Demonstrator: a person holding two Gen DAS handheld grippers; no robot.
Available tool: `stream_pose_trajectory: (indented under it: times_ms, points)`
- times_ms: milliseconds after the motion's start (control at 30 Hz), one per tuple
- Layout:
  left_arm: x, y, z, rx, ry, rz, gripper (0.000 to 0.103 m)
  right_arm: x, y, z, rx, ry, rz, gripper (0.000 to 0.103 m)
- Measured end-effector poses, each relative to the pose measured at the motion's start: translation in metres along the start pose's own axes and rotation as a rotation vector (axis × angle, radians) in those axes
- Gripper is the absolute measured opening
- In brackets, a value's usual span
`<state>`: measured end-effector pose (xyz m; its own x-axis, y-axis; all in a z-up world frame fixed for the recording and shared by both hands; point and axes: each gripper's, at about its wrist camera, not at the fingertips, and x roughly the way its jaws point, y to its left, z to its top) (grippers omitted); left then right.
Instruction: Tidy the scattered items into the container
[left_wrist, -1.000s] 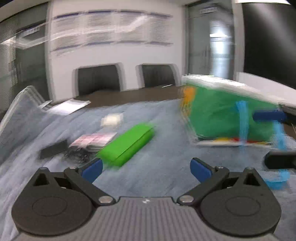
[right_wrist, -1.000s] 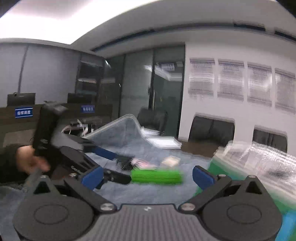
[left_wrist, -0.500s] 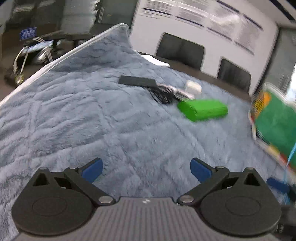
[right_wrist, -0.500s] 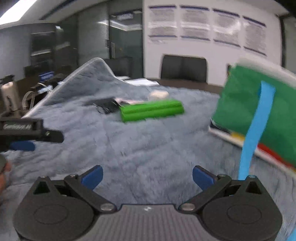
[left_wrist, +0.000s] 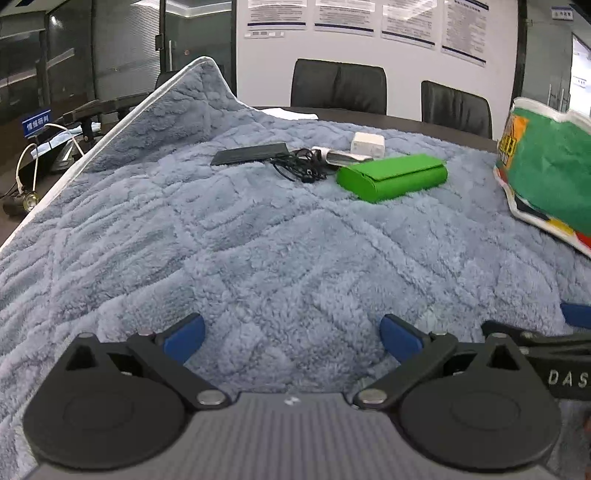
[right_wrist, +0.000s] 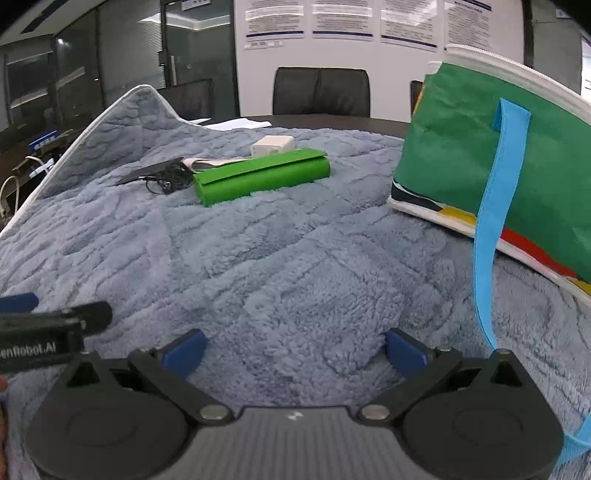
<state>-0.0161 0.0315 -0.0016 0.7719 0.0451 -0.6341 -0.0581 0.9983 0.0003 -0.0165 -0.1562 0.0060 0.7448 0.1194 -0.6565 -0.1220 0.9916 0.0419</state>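
Note:
A green pouch (left_wrist: 393, 176) (right_wrist: 260, 174) lies on the grey-blue blanket (left_wrist: 258, 258) (right_wrist: 277, 266), far ahead of both grippers. Behind it sit a white charger (left_wrist: 367, 143) (right_wrist: 272, 145), a flat black slab (left_wrist: 251, 153) (right_wrist: 147, 170), a tangled black cable (left_wrist: 301, 168) (right_wrist: 166, 179) and a pale packet (left_wrist: 341, 155) (right_wrist: 210, 162). A green tote bag (left_wrist: 550, 177) (right_wrist: 491, 147) with a blue strap (right_wrist: 491, 229) stands at the right. My left gripper (left_wrist: 291, 334) is open over bare blanket. So is my right gripper (right_wrist: 293, 349), which holds nothing.
The blanket's far-left corner (left_wrist: 199, 85) is folded up. Black office chairs (left_wrist: 338, 86) stand behind the dark table against a white wall with posters. Cables and a small lamp (left_wrist: 22, 199) lie off the left edge. The other gripper shows at each view's side.
Both grippers have swung down and back from the items and now sit low over the near blanket, side by side. The items and bag have stayed in place.

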Motion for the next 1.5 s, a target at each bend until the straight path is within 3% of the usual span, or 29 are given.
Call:
stream_pose_trajectory:
  times_ms: [367,1500]
  points:
    - [0.0016,-0.0072,-0.0059,0.041,-0.002,0.028,0.103,0.0045,0.0019,-0.0048,-0.025,-0.025,-0.001,0.103]
    - [0.0055,-0.0031,-0.0039,0.016,0.005,0.023,0.103,0.0066,-0.0005,-0.0033,-0.013,-0.021,0.017,0.103]
